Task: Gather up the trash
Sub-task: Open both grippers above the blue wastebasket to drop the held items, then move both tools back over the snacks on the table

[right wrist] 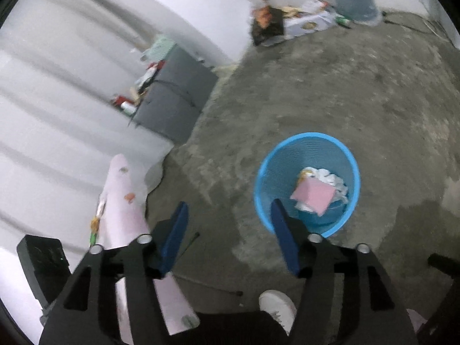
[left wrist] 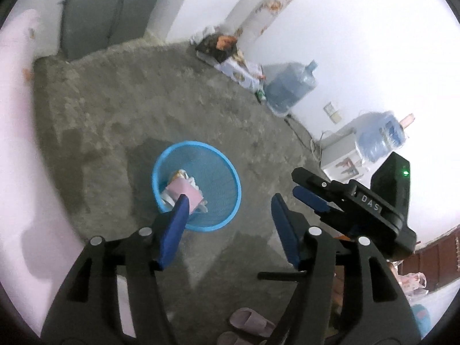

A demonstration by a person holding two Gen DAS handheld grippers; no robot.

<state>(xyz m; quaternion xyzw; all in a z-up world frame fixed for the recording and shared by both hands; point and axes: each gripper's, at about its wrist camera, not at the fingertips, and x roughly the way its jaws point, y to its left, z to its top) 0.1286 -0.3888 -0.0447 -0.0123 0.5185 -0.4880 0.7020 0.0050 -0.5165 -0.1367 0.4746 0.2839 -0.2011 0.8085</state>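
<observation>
A blue mesh wastebasket point(left wrist: 224, 172) stands on the grey concrete floor; it also shows in the right wrist view point(right wrist: 267, 172). Inside lie a pink paper sheet point(left wrist: 185, 191) point(right wrist: 313, 194) and crumpled white trash point(right wrist: 330, 178). My left gripper point(left wrist: 230, 205) is open and empty above the floor, its left finger over the basket's near rim. My right gripper point(right wrist: 230, 210) is open and empty, its right finger over the basket's near left rim. The right gripper also shows in the left wrist view point(left wrist: 304, 187), to the right of the basket.
A grey cabinet point(left wrist: 95, 20) stands at the back wall. Boxes and clutter point(left wrist: 230, 54), water jugs point(left wrist: 290, 86) and a small white dispenser point(left wrist: 342, 155) line the right wall. A pink-covered surface point(left wrist: 17, 143) is at left. Slippers point(left wrist: 250, 322) and a white shoe point(right wrist: 277, 306) lie near.
</observation>
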